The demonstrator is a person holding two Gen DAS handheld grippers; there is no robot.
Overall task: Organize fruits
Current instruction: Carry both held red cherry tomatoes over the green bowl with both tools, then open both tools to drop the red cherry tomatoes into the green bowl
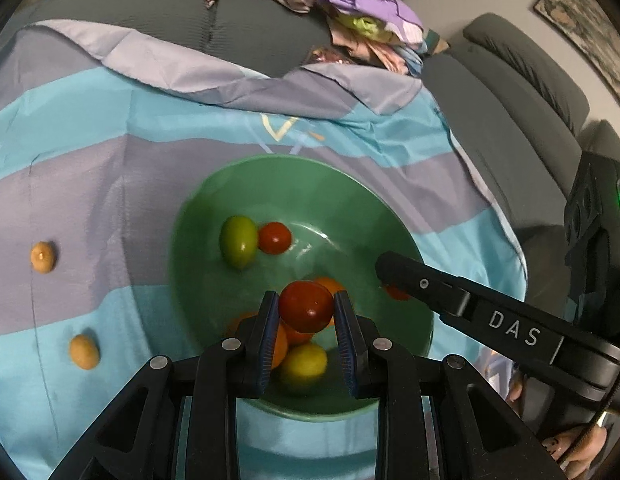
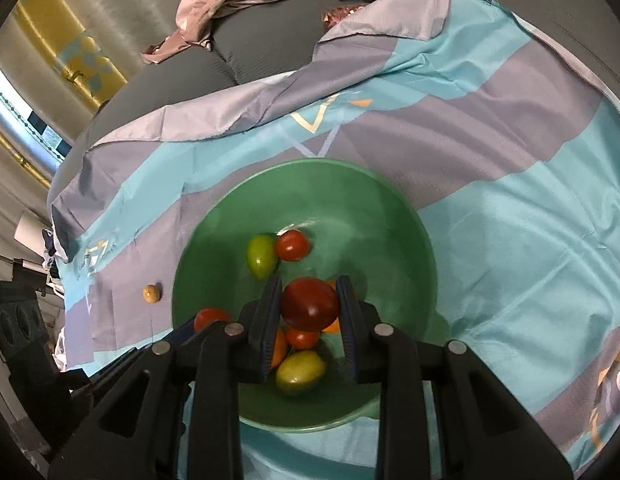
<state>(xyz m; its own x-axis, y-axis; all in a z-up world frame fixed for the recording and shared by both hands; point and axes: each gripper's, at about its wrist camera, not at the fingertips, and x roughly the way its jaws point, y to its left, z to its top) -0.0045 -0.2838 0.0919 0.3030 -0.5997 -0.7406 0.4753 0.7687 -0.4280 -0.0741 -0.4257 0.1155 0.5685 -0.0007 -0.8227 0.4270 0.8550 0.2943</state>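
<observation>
Fingers of both the left gripper and right gripper each pinch 1 red tomato over the green bowl, apparently poised to drop them in with the other fruit.

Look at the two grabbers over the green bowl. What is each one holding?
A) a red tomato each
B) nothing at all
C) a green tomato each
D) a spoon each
A: the left gripper pinches a red tomato over the green bowl, and the right gripper pinches another red tomato.
</observation>
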